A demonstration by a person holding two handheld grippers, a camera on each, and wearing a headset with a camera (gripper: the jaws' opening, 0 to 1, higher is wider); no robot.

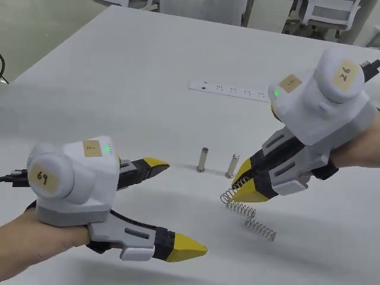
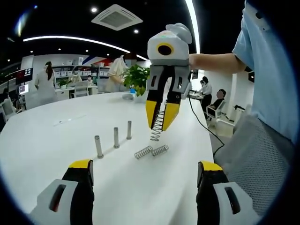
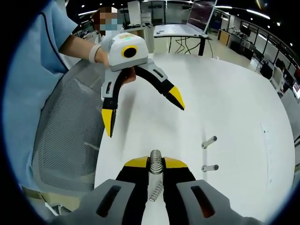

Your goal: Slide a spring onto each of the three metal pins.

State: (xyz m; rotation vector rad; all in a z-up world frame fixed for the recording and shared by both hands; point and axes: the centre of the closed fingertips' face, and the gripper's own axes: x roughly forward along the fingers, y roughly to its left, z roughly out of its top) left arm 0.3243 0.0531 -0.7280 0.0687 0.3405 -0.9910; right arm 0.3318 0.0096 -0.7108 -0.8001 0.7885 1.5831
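Note:
My right gripper [image 1: 244,187] is shut on a spring [image 3: 156,160] that hangs from its yellow tips, its lower end close to the table [image 1: 148,89]. Two more springs [image 1: 243,209] [image 1: 262,230] lie on the table just below it. Two upright metal pins [image 1: 203,160] [image 1: 232,165] stand left of the right gripper's tips. In the left gripper view all three pins [image 2: 98,146] [image 2: 116,137] [image 2: 129,130] stand in a row, with the loose springs [image 2: 143,152] beside them. My left gripper [image 1: 178,205] is open and holds nothing, to the left of the pins.
A white power strip [image 1: 234,90] lies on the table beyond the pins. Office chairs [image 1: 329,15] stand past the far edge. In the left gripper view a person's blue shirt [image 2: 274,70] and a mesh chair [image 2: 260,164] are on the right.

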